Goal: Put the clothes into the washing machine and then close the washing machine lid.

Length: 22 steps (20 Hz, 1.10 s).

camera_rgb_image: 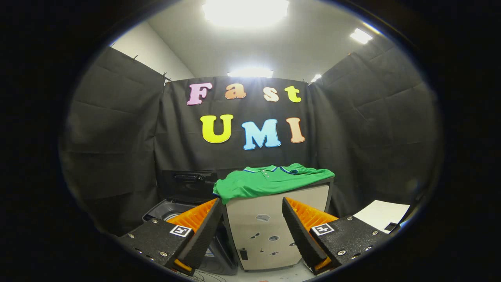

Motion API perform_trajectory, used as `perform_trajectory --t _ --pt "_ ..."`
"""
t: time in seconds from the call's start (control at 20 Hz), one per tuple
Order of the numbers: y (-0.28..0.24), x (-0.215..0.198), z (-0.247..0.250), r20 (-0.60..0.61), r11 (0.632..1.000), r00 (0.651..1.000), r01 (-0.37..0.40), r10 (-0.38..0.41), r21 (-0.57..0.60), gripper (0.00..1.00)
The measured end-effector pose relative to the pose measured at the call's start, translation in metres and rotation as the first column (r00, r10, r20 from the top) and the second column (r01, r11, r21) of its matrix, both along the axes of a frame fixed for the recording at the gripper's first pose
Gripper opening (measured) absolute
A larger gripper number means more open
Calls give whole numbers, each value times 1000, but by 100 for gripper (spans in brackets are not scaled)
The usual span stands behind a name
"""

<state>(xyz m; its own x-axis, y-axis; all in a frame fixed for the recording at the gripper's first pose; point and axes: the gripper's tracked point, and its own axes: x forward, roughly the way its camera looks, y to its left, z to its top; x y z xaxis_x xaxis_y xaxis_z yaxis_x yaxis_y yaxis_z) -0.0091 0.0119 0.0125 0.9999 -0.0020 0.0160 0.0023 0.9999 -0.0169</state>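
A green polo shirt (270, 181) with a blue-edged collar lies spread over the top of a beige cabinet (270, 227), beyond my fingers. To its left, lower down, stands the dark washing machine (172, 209) with its lid (189, 184) raised upright against the back wall; part of the drum opening shows behind my left finger. My gripper (252, 205) is open, held back from the cabinet, with nothing between its fingers. The shirt's left edge hangs over the cabinet's corner, just above the tip of the left finger.
Black cloth walls close the booth at the back and on both sides. A white sheet or board (381, 214) lies low to the right of the cabinet. Small stickers dot the cabinet's front. Ceiling lights glare overhead.
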Motion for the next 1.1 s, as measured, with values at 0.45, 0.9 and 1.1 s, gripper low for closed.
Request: perform_trajectory --t 0.45,0.9,1.1 --pt "-8 31 -1 -1 1000 1000 -13 13 13 95" --pt "-28 75 8 -6 1000 1000 -18 18 16 95" --pt "-31 98 17 -2 1000 1000 -29 29 6 95"
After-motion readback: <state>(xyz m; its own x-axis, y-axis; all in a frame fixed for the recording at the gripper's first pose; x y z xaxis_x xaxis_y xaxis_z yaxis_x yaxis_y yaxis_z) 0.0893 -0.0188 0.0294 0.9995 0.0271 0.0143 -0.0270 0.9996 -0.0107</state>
